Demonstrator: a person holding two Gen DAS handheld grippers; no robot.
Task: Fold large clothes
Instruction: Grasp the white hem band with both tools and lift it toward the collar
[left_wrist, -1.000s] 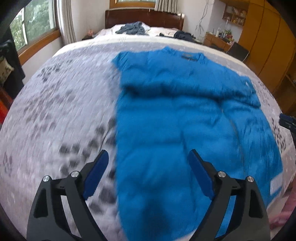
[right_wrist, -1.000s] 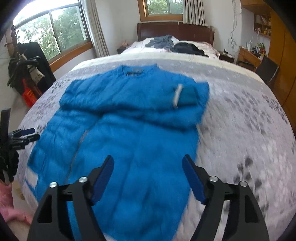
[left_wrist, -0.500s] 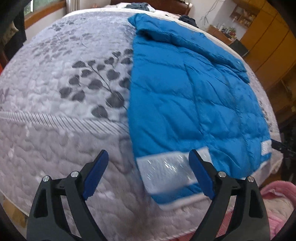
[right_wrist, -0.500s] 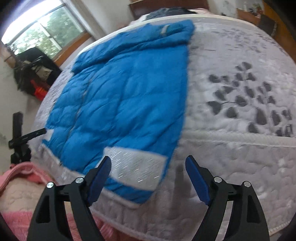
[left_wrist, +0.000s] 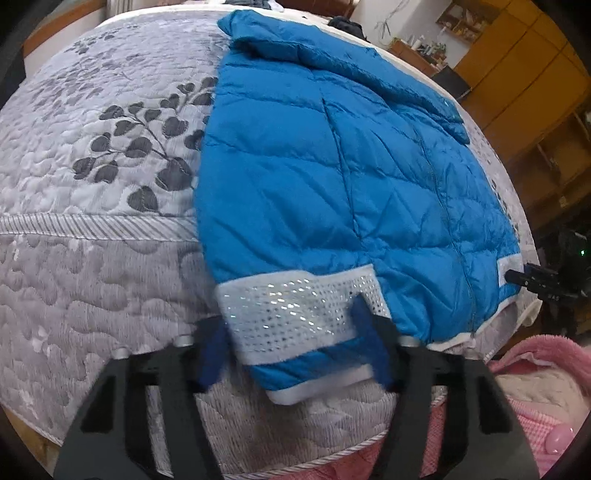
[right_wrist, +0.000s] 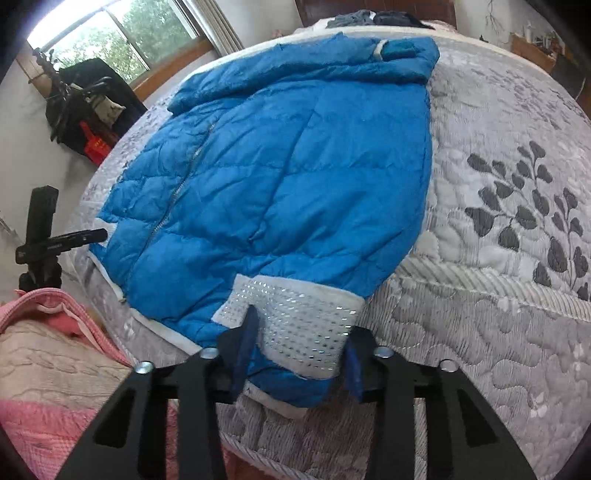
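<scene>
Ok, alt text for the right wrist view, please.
The open right gripper straddles the silver sequinned hem corner of a blue quilted puffer jacket spread flat on a grey leaf-patterned bedspread. A pink blanket lies lower left.

Quilted blue jacket (left_wrist: 332, 177) w/ slight sheen (sparkly white hem band (right_wrist: 295, 314)), on matt stitched bedspread (left_wrist: 92, 258).

A blue quilted jacket (left_wrist: 332, 177) fills the frame's centre; the left gripper (left_wrist: 295, 350), jaws apart, straddles its sparkly white hem band (left_wrist: 295, 314).
</scene>
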